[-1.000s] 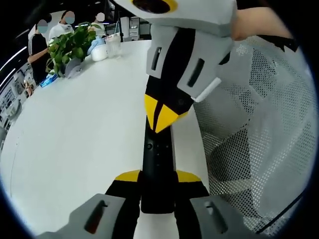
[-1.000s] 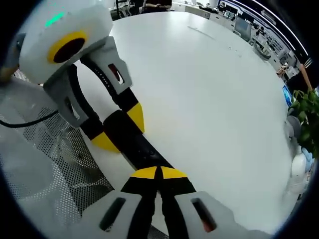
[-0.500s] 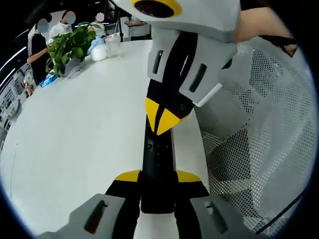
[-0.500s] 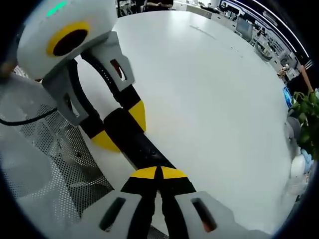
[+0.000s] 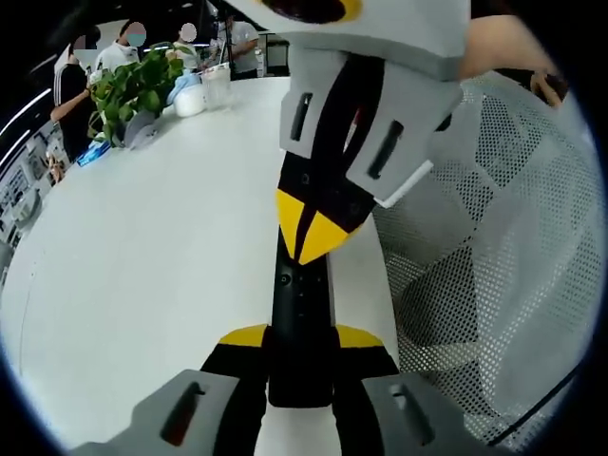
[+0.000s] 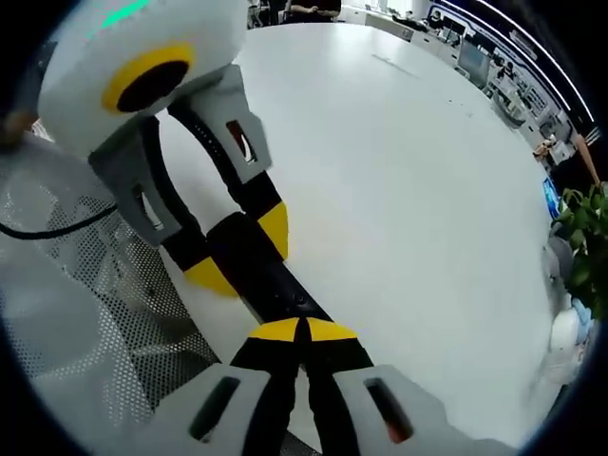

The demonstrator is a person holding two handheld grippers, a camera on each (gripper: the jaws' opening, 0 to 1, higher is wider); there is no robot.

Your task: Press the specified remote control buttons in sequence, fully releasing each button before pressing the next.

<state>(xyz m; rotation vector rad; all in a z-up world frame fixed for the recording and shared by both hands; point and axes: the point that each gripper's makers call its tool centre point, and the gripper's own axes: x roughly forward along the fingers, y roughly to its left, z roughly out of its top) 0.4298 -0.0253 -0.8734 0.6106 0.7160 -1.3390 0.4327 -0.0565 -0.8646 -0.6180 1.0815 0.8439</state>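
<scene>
In the left gripper view, the left gripper point(image 5: 301, 334) sat at the bottom centre of the frame, its yellow-tipped jaws clamped on either side of the black remote point(image 5: 300, 309). The remote ran up the middle of the frame over the white table point(image 5: 161, 247), right at the table's edge. And there was the right gripper point(image 5: 313, 228), coming down from the top, jaws pressed together into one yellow point, tip on the remote's upper part among the buttons. To the right of the frame, a white mesh chair point(image 5: 484, 247). Far upper left, a leafy plant point(image 5: 133, 90) and a cup point(image 5: 217, 87) stood on the table, people behind them.

In the right gripper view, the right gripper point(image 6: 302, 330) closed at bottom centre, tips touching the remote point(image 6: 271, 285), which slanted up and left. The left gripper point(image 6: 242, 252) reached in from the upper left, holding the remote's far end between its yellow tips. Mesh chair point(image 6: 85, 313) lower left, plant point(image 6: 589, 256) at the right edge.
</scene>
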